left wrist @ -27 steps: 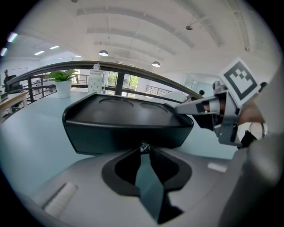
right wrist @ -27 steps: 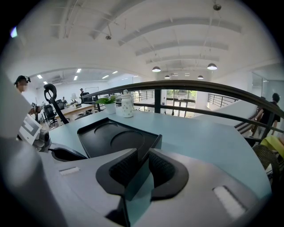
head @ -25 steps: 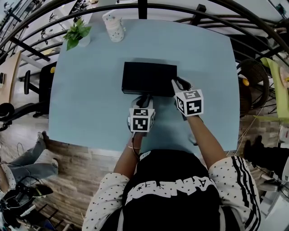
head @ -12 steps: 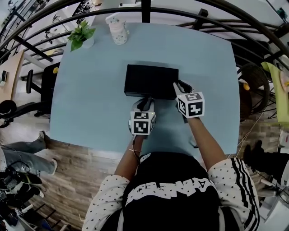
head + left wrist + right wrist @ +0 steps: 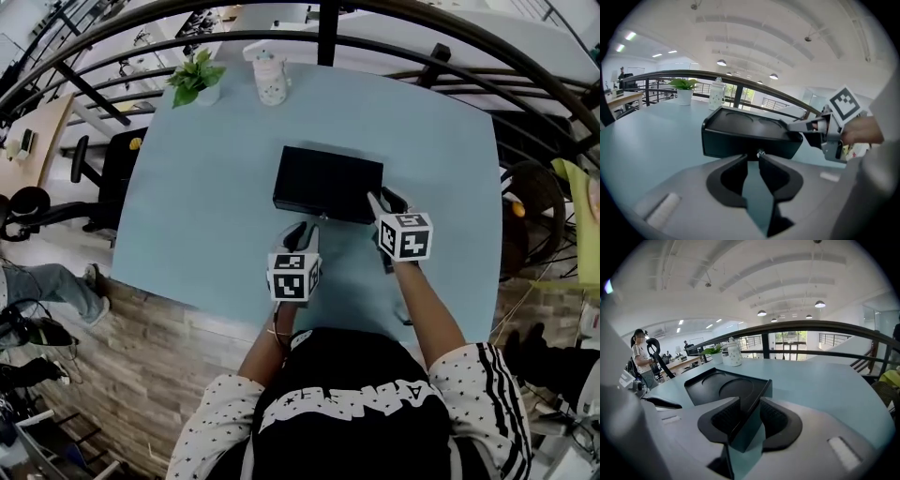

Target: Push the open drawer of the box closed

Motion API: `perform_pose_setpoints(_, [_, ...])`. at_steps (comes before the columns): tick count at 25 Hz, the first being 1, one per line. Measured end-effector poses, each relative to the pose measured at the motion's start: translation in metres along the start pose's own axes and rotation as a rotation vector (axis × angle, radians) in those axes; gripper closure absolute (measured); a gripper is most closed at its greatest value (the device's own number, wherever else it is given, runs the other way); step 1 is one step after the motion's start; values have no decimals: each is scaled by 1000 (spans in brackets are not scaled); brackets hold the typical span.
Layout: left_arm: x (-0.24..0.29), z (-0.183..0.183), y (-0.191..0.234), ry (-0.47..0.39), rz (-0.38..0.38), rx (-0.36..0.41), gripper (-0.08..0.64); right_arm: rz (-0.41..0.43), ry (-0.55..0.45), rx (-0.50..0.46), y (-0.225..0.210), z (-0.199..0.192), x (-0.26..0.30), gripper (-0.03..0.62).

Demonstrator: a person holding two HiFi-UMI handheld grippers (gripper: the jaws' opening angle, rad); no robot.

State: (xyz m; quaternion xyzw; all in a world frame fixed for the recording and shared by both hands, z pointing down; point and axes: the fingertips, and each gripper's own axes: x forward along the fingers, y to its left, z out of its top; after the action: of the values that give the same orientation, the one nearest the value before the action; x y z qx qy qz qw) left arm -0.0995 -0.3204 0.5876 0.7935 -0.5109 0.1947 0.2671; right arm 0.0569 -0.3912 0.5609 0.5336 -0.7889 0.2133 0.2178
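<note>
At mid-worktop [image 5: 197, 187], a black box [image 5: 328, 183], with its drawer front [image 5: 740, 143] seemingly flush with the shell and no gap to be seen. Just short of the drawer's small knob [image 5: 761, 153], the left gripper [image 5: 752, 158], jaws a sliver apart with nothing between. At the box's near right corner, the right gripper [image 5: 750, 401], jaws clamped on the thin wall, apparently steadying. Judged finished or nearly so; left at most a last nudge, then letting go.

Open-plan office: desks [image 5: 677, 363], office chair [image 5: 103, 173]
</note>
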Motion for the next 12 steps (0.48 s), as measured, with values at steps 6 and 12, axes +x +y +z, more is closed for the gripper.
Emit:
perform_pose_setpoints(6, [-24, 12, 6, -56, 43, 4, 560, -11, -86, -4, 0, 16, -17, 497])
perform_pose_setpoints(12, [-43, 34, -5, -114, 48, 24, 560, 1, -179, 10, 2, 32, -39, 578])
